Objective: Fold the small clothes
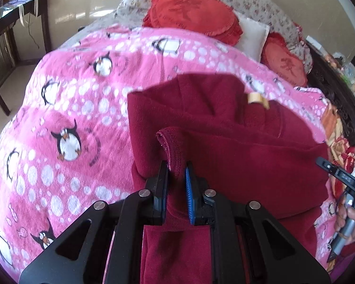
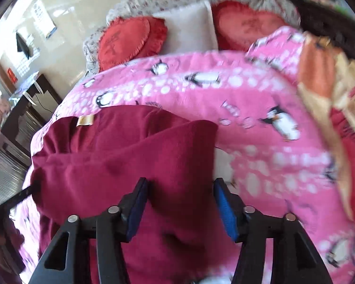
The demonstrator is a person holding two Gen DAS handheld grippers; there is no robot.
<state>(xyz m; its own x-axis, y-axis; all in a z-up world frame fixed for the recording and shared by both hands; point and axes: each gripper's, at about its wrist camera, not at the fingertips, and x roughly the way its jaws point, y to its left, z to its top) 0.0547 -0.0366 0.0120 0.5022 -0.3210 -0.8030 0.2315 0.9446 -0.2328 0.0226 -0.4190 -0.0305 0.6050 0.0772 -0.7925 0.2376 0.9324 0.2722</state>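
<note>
Left gripper (image 1: 177, 165) clamped on a hemmed edge of the dark red garment (image 1: 224, 146), lying on the pink penguin blanket (image 1: 71, 118). Right gripper (image 2: 181, 184) open above the garment, jaws apart and gripping nothing.

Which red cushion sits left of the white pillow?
The round frilled cushion; the heart-shaped cushion lies on the white pillow's right.

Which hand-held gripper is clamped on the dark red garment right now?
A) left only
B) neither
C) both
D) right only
A: the left hand-held gripper pinches a stitched hem of the dark red garment between its pads, while the right hand-held gripper stands with its jaws apart above the cloth, pressing on nothing.
</note>
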